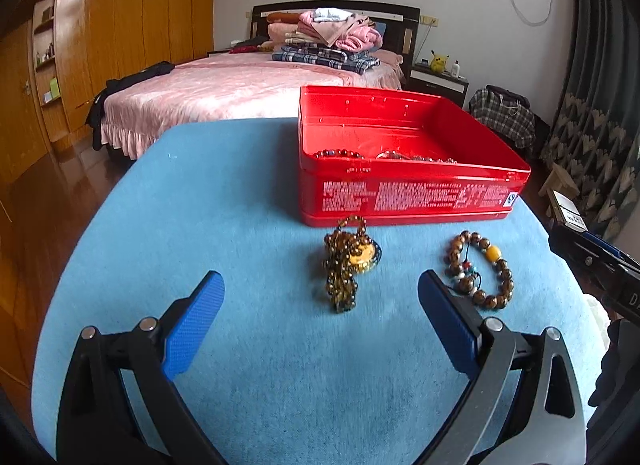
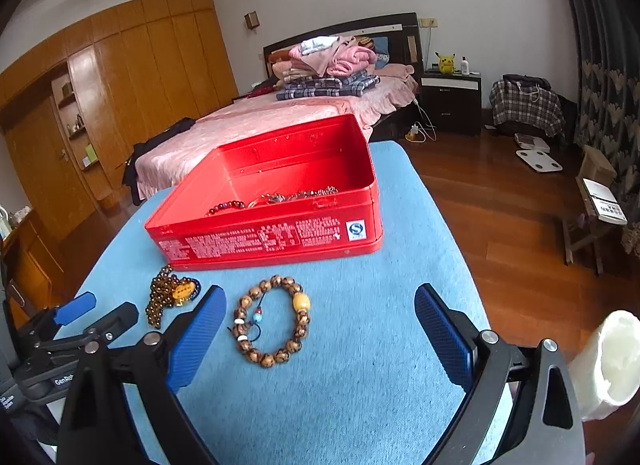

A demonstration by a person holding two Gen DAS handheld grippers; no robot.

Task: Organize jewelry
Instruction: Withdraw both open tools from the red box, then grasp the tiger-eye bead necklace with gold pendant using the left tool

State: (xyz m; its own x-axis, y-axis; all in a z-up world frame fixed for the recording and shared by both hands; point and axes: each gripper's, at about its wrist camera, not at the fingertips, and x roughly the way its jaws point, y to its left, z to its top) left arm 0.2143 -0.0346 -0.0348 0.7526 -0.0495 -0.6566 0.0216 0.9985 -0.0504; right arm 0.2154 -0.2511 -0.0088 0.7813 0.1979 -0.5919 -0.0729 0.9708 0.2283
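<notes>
An open red tin box (image 1: pixel 412 193) (image 2: pixel 280 241) stands on the blue cloth-covered table (image 1: pixel 260 345) (image 2: pixel 360 365) with several bead strands inside it (image 1: pixel 340 153) (image 2: pixel 296 196). In front of it lie a brown bead necklace with a yellow pendant (image 1: pixel 348 265) (image 2: pixel 172 297) and a wooden bead bracelet with a yellow bead (image 1: pixel 480 269) (image 2: pixel 274 321). My left gripper (image 1: pixel 320 297) is open and empty, just short of the necklace. My right gripper (image 2: pixel 316 313) is open and empty, with the bracelet between its blue fingers (image 2: pixel 200 329).
The left gripper's body (image 2: pixel 80 329) shows at the left of the right wrist view; the right one (image 1: pixel 592 261) shows at the right edge of the left wrist view. A bed with folded clothes (image 1: pixel 256 81) lies beyond the table. Wooden floor (image 2: pixel 500 205) lies to the right.
</notes>
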